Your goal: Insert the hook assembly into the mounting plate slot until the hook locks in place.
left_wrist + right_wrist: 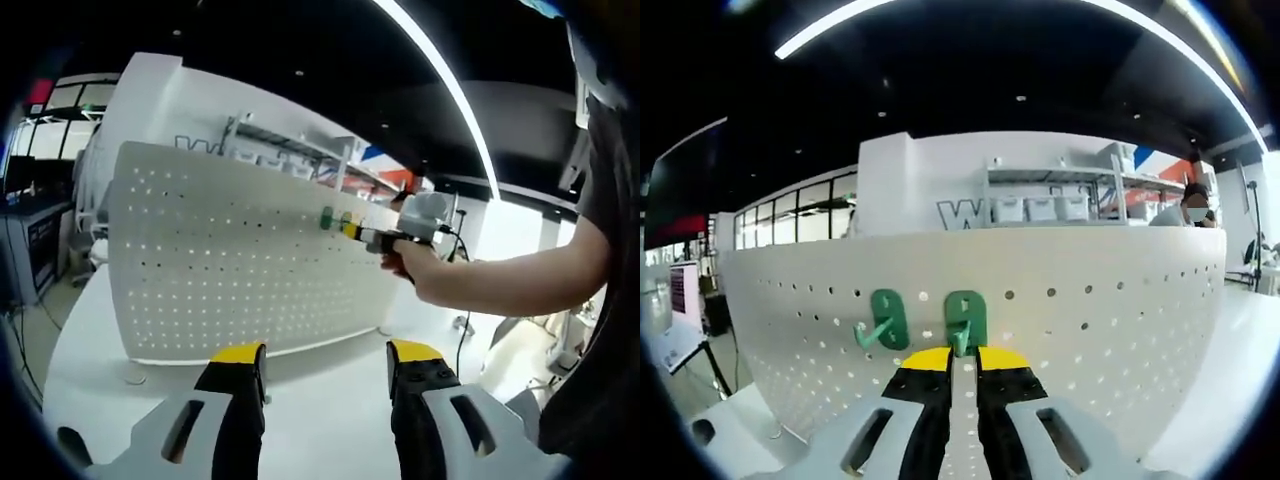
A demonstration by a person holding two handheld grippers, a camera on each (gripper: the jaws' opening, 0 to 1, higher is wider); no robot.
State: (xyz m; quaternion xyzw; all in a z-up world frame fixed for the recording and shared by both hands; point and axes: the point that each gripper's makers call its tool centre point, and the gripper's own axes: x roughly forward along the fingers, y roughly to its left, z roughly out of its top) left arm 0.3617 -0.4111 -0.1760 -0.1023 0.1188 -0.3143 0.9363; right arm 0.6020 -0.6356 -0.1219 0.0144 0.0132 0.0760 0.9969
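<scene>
mounting plate (1090,330): white perforated pegboard, upright on the white table, rows of small round holes | hook one (965,322): green, flat backplate against the board, prong pointing out, between the right gripper's (964,362) yellow tips | hook two (883,320): green, just left of it, seated on the board, prong angled out and left

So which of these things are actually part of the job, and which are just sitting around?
Part of the job:
- white pegboard
- green hook in the right claw
- right claw
- second green hook on the board

Just around:
- left claw, open
- white table
- shelving behind
</scene>
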